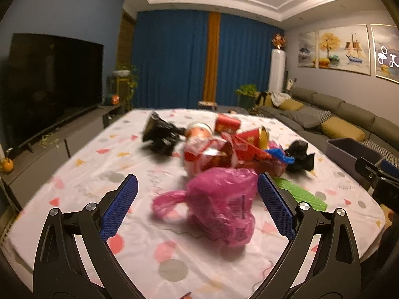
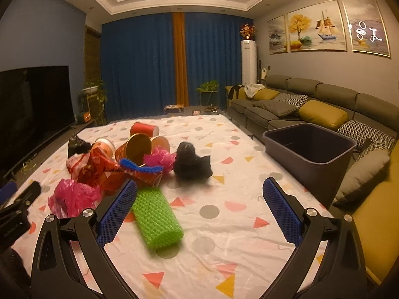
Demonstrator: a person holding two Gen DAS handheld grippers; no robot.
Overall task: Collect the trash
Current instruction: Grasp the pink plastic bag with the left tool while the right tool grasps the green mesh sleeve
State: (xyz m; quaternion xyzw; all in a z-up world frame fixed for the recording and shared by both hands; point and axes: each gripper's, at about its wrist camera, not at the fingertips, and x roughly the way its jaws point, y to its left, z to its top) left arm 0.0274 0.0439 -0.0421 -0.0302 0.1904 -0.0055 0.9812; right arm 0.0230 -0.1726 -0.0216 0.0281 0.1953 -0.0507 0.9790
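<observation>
Left tongs (image 1: 197, 186) wide open, empty, straddling pink bag (image 1: 219, 204) on tabletop (image 1: 74, 174). Right tongs (image 2: 199, 194) wide open, empty; green mesh sleeve (image 2: 157, 216) beside left pad. Beyond: red wrapper heap (image 2: 112, 167), black bag (image 2: 189, 162). Bin (image 2: 309, 144) at far right edge. Step: first pick. Next: lower, close on bag, carry to bin.

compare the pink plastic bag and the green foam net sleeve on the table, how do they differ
The pink plastic bag is crumpled, glossy and shapeless; the green foam net sleeve is a textured tube lying flat. The bag sits between the open left tool fingers; the sleeve lies beside the open right tool inner finger. Both rest loose on the tablecloth.
</observation>
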